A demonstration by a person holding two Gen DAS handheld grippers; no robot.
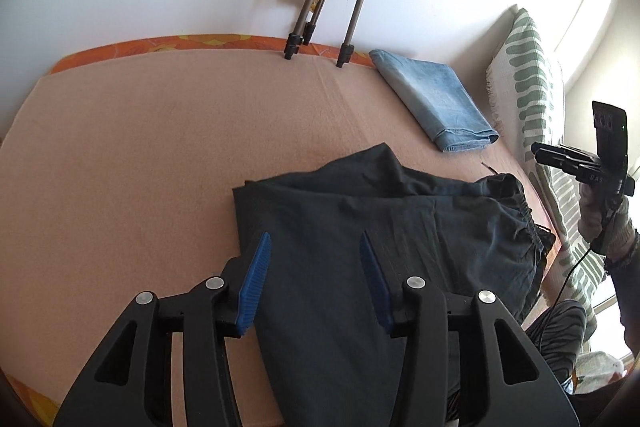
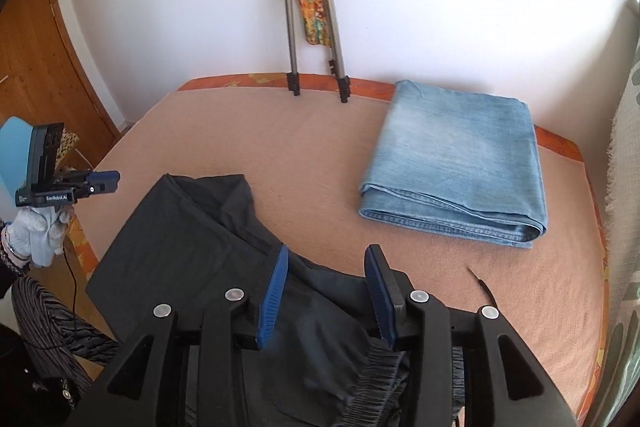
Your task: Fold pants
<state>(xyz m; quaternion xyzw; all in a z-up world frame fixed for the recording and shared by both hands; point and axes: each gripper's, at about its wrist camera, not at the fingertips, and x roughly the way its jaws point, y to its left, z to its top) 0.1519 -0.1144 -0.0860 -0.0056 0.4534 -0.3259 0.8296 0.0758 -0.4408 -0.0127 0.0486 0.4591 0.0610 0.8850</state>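
Both tongs, left (image 1: 314, 247) and right (image 2: 326, 259), parted and empty above dark pants (image 2: 192, 247), folded, elastic waistband gathered.

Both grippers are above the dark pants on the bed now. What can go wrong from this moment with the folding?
1. The dark pants lie uneven, with one layer poking out at the far end, so a further fold may lock the creases in.
2. Both the left gripper and the right gripper are open and hold nothing, so the loose fold may slip.
3. The pants' near edge hangs off the bed, so they could slide down.
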